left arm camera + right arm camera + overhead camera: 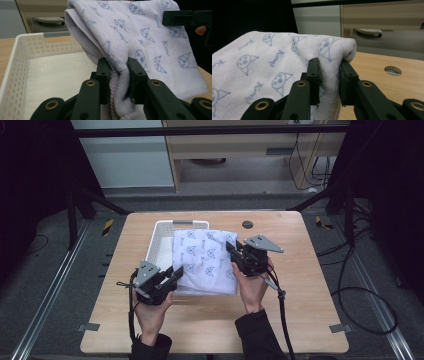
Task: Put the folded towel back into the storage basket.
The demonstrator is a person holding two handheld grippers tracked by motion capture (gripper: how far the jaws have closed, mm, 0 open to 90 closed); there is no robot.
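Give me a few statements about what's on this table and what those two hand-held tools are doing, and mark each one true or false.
1. Both tools grip the same cloth. True: the left tool and the right tool each pinch the printed towel.
2. The towel is plain white. False: it carries a pale blue pattern of little faces and writing.
3. A white perforated basket sits on the table. True, and the towel hangs partly over it.
4. The basket is full of clothes. False: the part of its floor seen from the left gripper view is bare.
5. The wooden table has a round hole near its far edge. True.
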